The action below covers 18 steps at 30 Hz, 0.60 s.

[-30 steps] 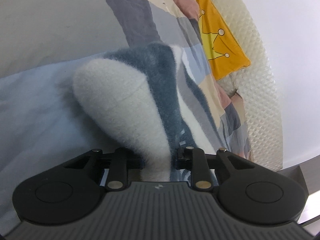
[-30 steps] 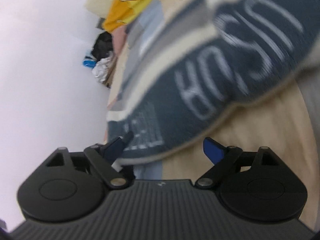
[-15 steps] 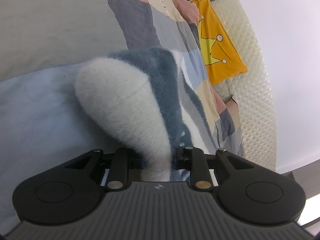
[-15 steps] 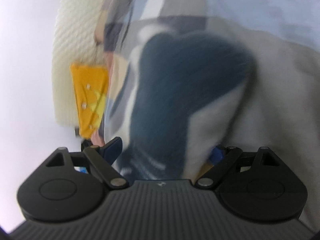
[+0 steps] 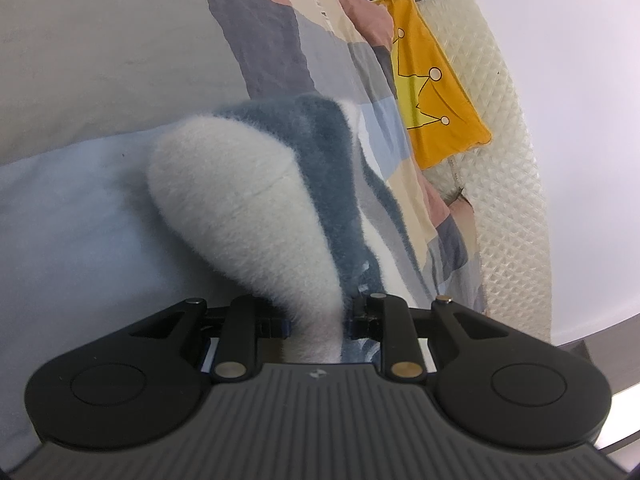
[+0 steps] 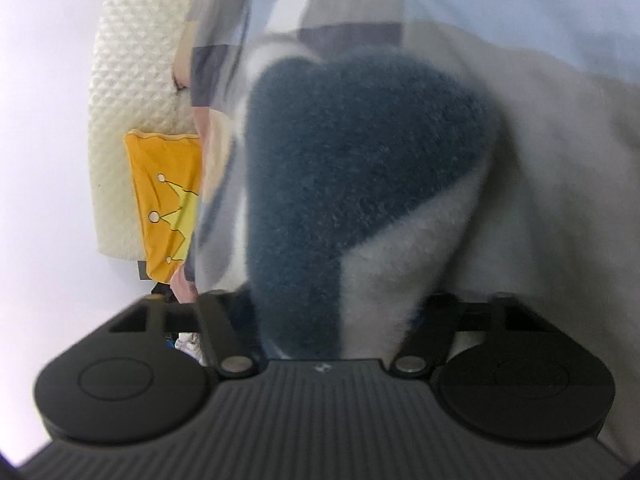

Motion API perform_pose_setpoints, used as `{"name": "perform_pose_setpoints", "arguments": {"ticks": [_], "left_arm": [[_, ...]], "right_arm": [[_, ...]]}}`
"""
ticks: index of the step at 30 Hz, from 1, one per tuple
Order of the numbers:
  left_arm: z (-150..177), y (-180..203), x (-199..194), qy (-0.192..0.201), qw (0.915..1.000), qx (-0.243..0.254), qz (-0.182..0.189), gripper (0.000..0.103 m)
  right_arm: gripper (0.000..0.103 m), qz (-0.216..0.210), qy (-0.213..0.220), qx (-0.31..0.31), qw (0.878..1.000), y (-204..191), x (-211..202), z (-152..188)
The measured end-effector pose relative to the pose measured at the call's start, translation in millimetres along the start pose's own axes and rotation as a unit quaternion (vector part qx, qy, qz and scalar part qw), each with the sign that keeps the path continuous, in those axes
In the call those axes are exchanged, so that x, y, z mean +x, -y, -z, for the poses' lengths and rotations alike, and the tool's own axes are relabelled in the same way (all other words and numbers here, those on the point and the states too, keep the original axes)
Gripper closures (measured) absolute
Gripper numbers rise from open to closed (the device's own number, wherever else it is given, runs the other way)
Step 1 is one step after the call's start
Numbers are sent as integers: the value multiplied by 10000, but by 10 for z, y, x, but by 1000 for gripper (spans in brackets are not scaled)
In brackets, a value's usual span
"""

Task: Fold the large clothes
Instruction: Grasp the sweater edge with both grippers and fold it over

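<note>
Over the patchwork bedspread [image 5: 280,52], both grippers hold the fleece garment [image 5: 256,200] — left gripper [image 5: 316,322] pinched narrow, right gripper [image 6: 332,320] just closing on a thicker bunch — fabric stretching ahead from each.

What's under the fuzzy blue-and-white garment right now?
The fuzzy garment lies over a patchwork bedcover, with pale blue and grey panels showing around it. Whatever sits directly beneath the bunched fabric is covered. Both the left claw and right claw grip it.

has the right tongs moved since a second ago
Yes. The right tongs swung from the garment's lettered side, rolling until the yellow cushion dropped from top to left, and have just been closing on the fuzzy garment.
</note>
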<state>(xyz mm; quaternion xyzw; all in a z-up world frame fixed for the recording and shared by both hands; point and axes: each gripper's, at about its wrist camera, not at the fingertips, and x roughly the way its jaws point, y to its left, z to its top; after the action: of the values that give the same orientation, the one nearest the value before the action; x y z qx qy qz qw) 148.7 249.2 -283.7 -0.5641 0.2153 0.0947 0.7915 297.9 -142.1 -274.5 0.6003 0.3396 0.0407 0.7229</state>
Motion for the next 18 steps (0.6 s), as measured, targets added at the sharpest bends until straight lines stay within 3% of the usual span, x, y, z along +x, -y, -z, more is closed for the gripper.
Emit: {"name": "perform_pose_setpoints", "arguments": {"ticks": [6, 18], "left_arm": [[-30, 103, -75, -24, 9998, -1, 185, 78], [-3, 865, -195, -248, 9966, 424, 665, 79]], "right_arm": [[71, 39, -29, -396, 9992, -266, -104, -111], [80, -378, 67, -1056, 9937, -731, -815, -513]]}}
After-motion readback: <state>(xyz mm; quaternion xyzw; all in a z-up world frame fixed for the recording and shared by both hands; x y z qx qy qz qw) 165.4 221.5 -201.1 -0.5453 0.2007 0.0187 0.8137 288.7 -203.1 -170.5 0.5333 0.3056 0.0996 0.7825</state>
